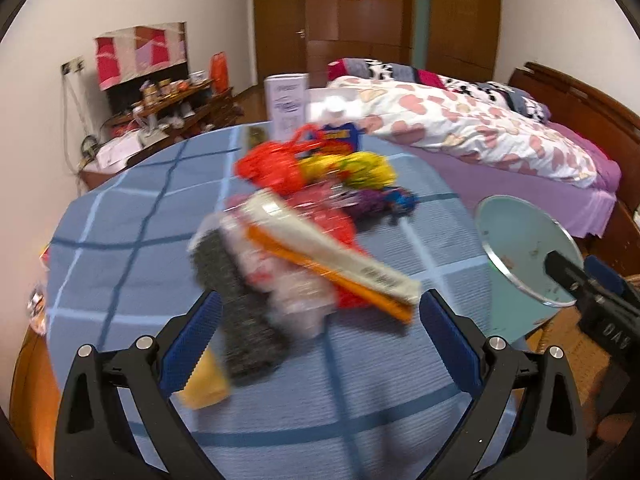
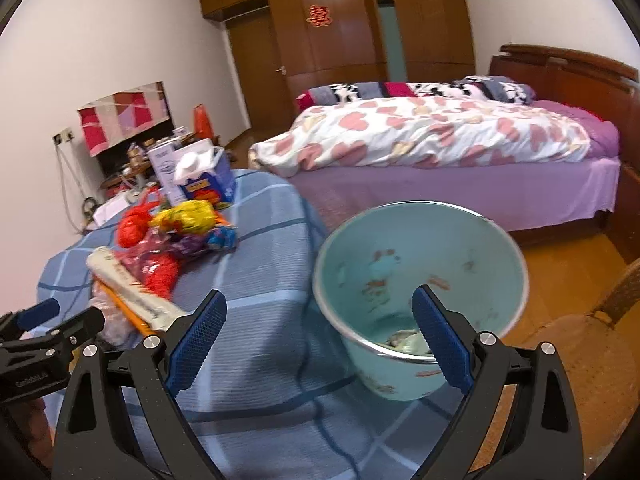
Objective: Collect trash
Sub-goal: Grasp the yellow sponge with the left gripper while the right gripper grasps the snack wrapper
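Hovering over the blue checked tablecloth, the left gripper had its blue ribbed fingers spread wide, nothing pressed between them. The trash pile lay just ahead of and partly between the fingertips: a dark grey speckled strip reached in beside the left finger, and a long flat cream carton with an orange edge ended close to the right fingertip. Farther back sat crumpled wrappers, an orange netted bag and a glossy yellow wrapper, all blurred. A yellow scrap lay partly behind the left finger.

The right gripper was also wide open and held nothing. Its right finger overlapped the mouth of the pale green bin, a round tapering bucket with a thin metallic rim and small cartoon prints; some crumpled paper lay at its bottom. The bin stood at the table's edge over the wooden floor. From this camera the pile was well to the left of the fingers, near the other gripper's black frame.

A tissue box stood at the table's far end, and a bed with a heart-patterned quilt lay beyond.
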A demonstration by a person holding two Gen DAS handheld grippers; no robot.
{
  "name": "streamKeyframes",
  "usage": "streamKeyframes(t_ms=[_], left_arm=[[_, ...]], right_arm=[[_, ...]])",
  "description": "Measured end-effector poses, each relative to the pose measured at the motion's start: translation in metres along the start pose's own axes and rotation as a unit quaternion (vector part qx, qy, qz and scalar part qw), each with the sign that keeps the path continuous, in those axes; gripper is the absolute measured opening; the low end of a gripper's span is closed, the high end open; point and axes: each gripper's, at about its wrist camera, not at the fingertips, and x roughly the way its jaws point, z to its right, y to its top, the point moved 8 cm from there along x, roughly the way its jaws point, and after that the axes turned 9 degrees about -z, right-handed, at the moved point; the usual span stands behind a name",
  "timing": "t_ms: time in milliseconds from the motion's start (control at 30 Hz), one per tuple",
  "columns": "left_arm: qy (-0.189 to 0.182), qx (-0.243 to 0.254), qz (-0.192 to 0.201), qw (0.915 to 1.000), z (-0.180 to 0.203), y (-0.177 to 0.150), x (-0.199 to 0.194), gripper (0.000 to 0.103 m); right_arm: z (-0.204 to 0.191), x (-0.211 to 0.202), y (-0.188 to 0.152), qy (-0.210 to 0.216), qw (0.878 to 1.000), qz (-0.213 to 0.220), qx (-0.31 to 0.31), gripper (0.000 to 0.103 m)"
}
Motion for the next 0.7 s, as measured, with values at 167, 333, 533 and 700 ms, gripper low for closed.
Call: streamKeyframes(t_ms=[167,333,533,700], left_arm=[[0.023,-0.042,-0.007,0.9988,-0.053,-0.015,-0.004,0.097],[0.042,-0.097,-0.022,0.9942,-0.100,-0.028,0.001,0.097],[0.040,-0.124,-0.039,0.9907,-0.116,-0.036,0.013,0.097],[0.034,-0.132,-0.058,0.9890,-0.114,-0.041,0.025,0.096]], right_arm=[[-0.029,0.001,0.001,0.028,0.999,0.000,-0.035,0.091],[-0.069,0.016,-0.001,0.076,0.994,-0.020,-0.080,0.085],[-0.108,0.037,-0.007,0.107,0.985,-0.044,-0.127,0.082],[-0.126,0.056,-0.006,0.119,0.980,-0.062,-0.149,0.078]])
